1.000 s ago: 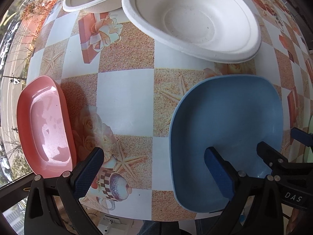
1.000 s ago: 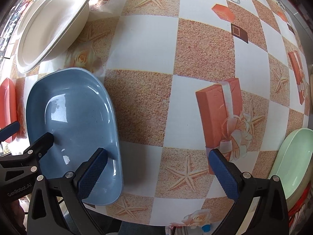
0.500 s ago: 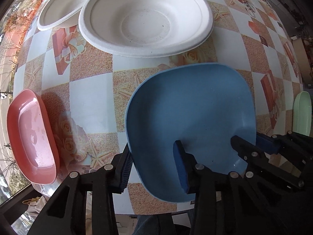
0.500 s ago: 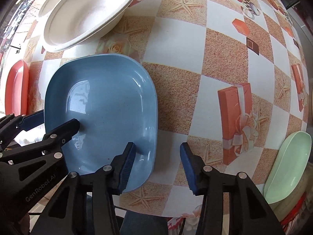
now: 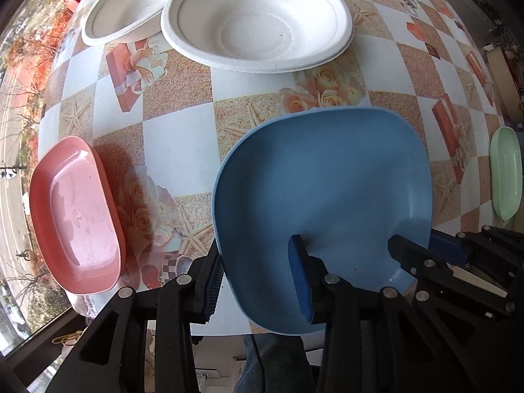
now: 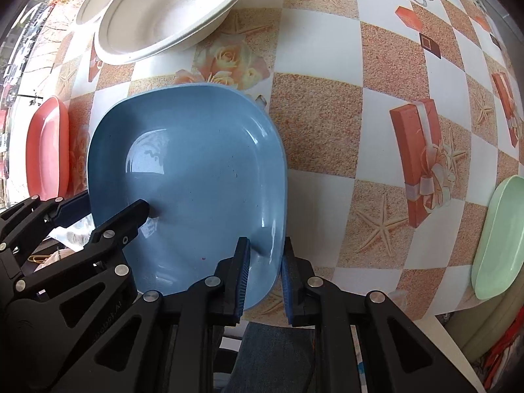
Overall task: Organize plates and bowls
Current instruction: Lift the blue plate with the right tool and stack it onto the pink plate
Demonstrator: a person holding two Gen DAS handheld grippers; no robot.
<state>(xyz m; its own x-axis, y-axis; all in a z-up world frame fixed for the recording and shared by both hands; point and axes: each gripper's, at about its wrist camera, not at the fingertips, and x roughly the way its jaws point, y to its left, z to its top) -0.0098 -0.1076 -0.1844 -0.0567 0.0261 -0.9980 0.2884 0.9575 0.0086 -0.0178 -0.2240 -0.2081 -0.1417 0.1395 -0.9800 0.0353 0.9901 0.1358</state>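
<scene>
left gripper (image 5: 258, 278): jaws were wide a second ago; now clamped on the blue plate's (image 5: 327, 190) near-left rim
right gripper (image 6: 265, 278): likewise narrowed; pinches the near-right rim
meaning: plate is held from both sides at the table's (image 5: 177, 150) near edge; probably ready to lift
containers: blue plate empty; pink plate (image 5: 75, 216) left, green plate (image 5: 506, 172) right, two white bowls (image 5: 258, 23) far; all look empty
</scene>
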